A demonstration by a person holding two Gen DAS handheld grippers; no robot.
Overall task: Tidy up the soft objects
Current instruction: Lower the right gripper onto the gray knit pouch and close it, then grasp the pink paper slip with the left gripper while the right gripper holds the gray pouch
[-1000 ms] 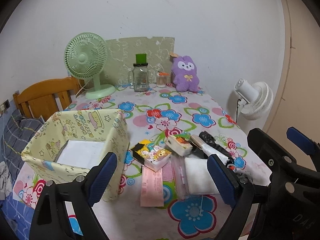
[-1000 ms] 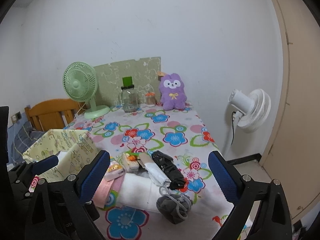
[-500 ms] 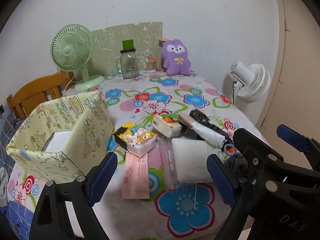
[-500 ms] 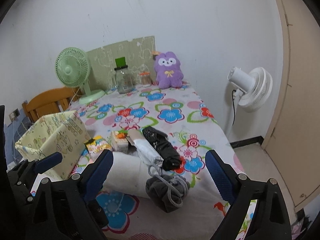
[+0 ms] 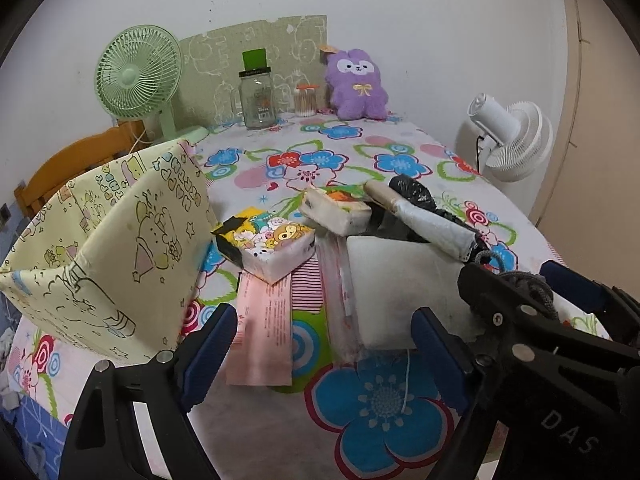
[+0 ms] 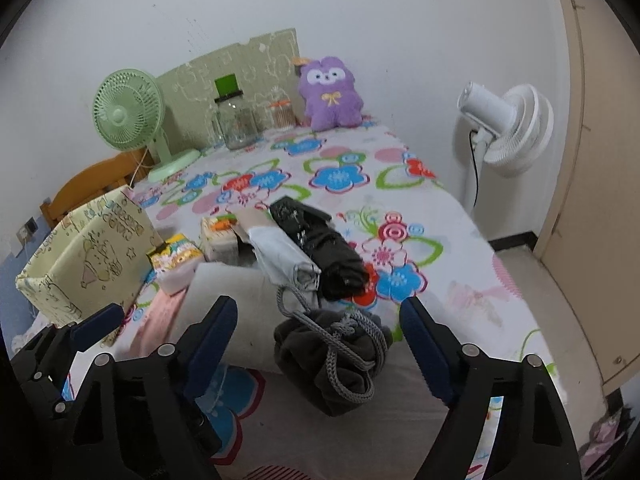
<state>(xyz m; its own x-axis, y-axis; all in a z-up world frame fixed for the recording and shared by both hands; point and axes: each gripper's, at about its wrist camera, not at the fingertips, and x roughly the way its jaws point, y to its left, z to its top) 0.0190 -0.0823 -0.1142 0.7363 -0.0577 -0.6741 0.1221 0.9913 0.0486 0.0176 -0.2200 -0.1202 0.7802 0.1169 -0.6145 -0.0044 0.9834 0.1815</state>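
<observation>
right hand-held gripper (image 6: 320, 344): wide open, empty | grey drawstring pouch (image 6: 332, 356) between fingers | left hand-held gripper (image 5: 324, 344): wide open, empty, white foam block (image 5: 396, 284) just ahead

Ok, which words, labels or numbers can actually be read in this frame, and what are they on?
"DAS": right gripper body, left wrist view.
Glass jar label: too small to read.
Pink paper print: too blurred.
Cartoon tissue pack: pictures only, no readable words.
Yellow fabric box: drawings only.

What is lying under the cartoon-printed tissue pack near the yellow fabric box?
Under the cartoon-printed tissue pack lie a pink paper slip and a pink striped sheet. Their covered upper parts cannot be seen.
</observation>
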